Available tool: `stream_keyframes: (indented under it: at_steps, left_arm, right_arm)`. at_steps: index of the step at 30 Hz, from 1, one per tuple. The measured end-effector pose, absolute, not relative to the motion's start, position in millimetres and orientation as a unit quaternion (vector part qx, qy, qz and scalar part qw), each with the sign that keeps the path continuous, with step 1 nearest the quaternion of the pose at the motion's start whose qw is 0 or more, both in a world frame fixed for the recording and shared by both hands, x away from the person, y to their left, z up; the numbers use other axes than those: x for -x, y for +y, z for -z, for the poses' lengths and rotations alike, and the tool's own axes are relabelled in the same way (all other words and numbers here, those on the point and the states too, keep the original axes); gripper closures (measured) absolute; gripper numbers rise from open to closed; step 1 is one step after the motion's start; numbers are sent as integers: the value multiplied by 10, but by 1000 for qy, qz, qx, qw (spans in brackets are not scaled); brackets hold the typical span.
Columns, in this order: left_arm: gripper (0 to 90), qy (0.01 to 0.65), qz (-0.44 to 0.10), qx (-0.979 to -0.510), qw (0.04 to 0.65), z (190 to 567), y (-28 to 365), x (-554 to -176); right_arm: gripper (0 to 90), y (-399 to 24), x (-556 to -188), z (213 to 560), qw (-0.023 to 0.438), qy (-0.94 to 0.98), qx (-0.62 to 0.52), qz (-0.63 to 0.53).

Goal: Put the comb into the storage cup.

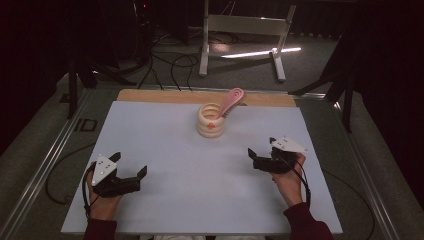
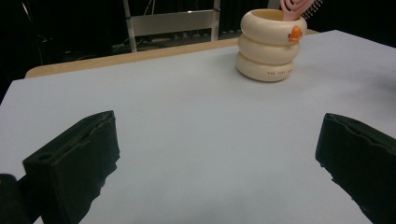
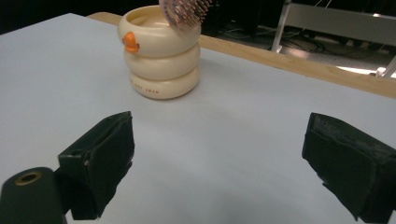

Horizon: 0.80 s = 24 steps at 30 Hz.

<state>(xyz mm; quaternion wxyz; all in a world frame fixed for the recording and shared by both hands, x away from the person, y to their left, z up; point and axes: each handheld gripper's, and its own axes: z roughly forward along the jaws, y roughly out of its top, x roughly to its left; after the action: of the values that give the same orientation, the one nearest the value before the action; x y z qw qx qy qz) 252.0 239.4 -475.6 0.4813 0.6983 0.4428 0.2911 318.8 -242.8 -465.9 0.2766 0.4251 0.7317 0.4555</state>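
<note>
step: haven't grabbed anything yet, looks like pre-reach | left gripper [image 1: 131, 176] + right gripper [image 1: 260, 153]: jaws spread wide, nothing in them | pink hairbrush [image 1: 231, 100] leaning in the cream ringed holder [image 1: 210, 121], far middle of table [image 1: 165, 150] | next: probably right goes for the brush head

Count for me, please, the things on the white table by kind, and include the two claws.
Cream ringed holder with an orange mark: 1
Pink hairbrush standing in the holder: 1
Black claws, both open and empty, left claw and right claw: 2
Total: 4
</note>
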Motion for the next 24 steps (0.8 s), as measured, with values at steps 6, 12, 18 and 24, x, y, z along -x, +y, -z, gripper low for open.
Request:
stream_keyframes:
  at_steps: [6, 12, 18, 24]
  left_arm:
    - [4, 443, -293, -696, 483, 4751, 2412, -2525]
    - [3, 444, -296, -694, 483, 4756, 2426, -2541]
    - [3, 442, -298, -692, 486, 4756, 2418, -2552]
    - [3, 440, -300, -689, 491, 4755, 2436, -2563]
  right_arm:
    - [91, -2507, -3074, 4699, 273, 722, -425, -473]
    - [91, -2571, -2952, 4724, 276, 717, -413, -488]
    - [91, -2647, -2847, 4760, 285, 708, -409, -501]
    - [91, -2719, -2761, 4802, 295, 701, -404, -507]
